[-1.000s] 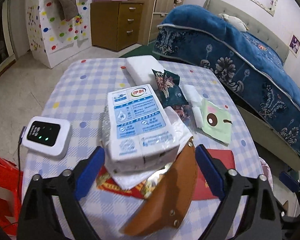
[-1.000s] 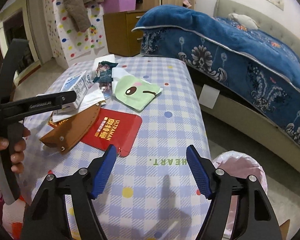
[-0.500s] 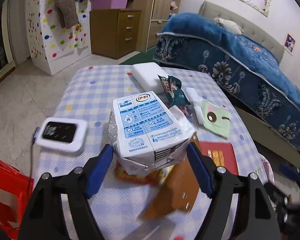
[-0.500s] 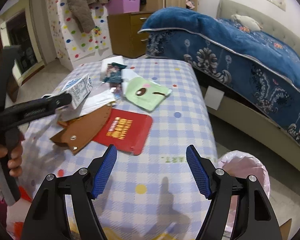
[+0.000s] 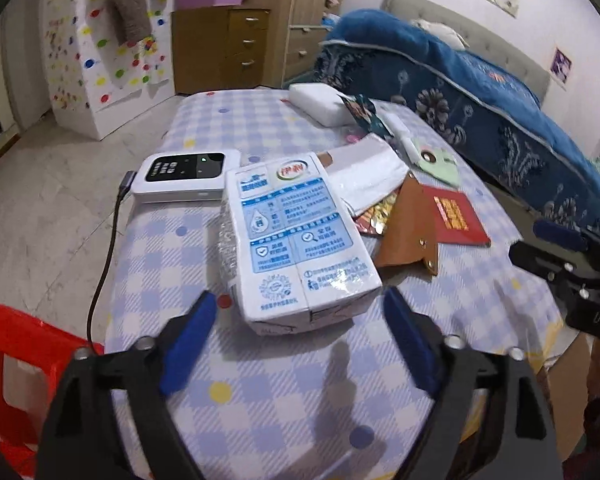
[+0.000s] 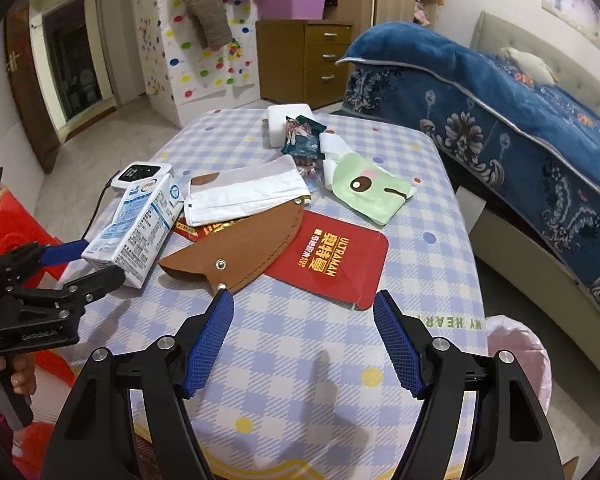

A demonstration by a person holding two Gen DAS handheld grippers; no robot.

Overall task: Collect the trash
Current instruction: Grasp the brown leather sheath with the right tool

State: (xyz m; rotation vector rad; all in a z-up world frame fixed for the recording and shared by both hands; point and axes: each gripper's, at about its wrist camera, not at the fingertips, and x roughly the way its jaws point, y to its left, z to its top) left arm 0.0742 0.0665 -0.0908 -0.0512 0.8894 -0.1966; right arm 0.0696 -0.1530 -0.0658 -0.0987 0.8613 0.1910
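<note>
A white and blue milk carton (image 5: 296, 240) lies tilted between the fingers of my left gripper (image 5: 298, 316); the pads sit apart from its sides, so the grip is unclear. It also shows in the right wrist view (image 6: 140, 228), at the left gripper (image 6: 80, 264). My right gripper (image 6: 302, 320) is open and empty above the checked table (image 6: 300, 360). On the table lie a brown leather sheath (image 6: 240, 248), a red envelope (image 6: 332, 256), a white napkin (image 6: 244, 196), a green pouch (image 6: 364, 188) and a dark snack wrapper (image 6: 304, 136).
A white device with a cable (image 5: 184, 176) lies at the table's left edge. A white foam block (image 5: 320, 100) sits at the far end. A pink-lined bin (image 6: 516, 352) stands right of the table. A red stool (image 5: 16, 360) is at left, a bed (image 6: 500, 92) at right.
My left gripper has pulled back toward the near left with the carton, off the pile and away from the napkin and sheath. My right gripper has shifted slightly forward.
</note>
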